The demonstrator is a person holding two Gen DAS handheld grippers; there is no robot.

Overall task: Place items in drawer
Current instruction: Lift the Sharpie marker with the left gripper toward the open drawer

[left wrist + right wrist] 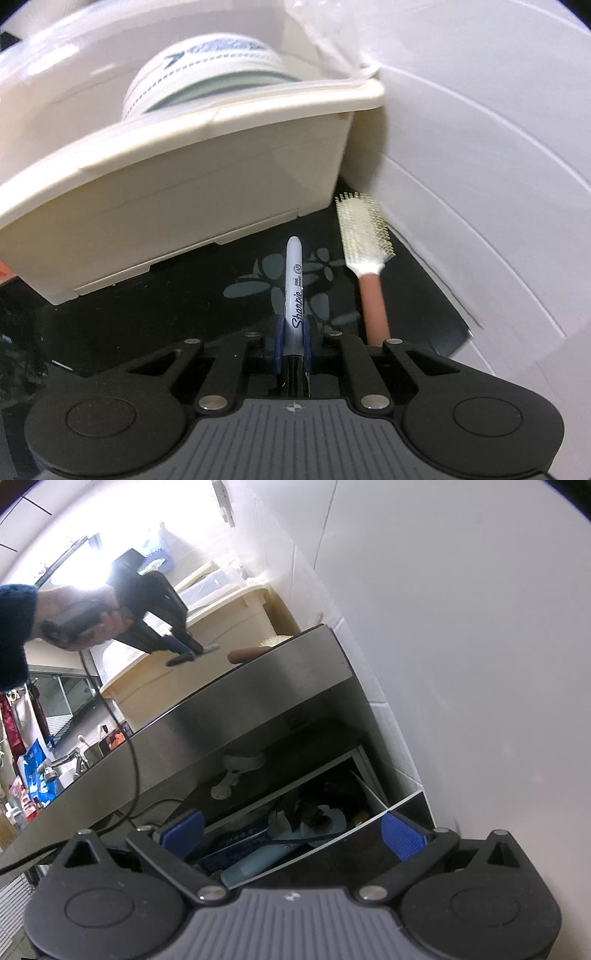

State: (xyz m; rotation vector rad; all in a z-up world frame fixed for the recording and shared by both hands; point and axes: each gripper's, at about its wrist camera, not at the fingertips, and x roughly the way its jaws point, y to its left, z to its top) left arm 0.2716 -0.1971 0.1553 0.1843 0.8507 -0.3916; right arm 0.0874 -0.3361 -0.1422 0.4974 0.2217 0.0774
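Note:
My left gripper is shut on a white Sharpie marker, which points forward over the black floral countertop. The right wrist view shows that same gripper held by a hand above the counter, the marker crosswise in it. A hairbrush with a pink handle lies on the counter just right of the marker. My right gripper hangs open and empty over the open drawer below the counter. Inside the drawer lie a light blue tube and other clutter.
A beige plastic bin holding a white printed roll stands on the counter right ahead of the marker. A white tiled wall closes off the right side. The steel counter edge overhangs the drawer. A black cable hangs at left.

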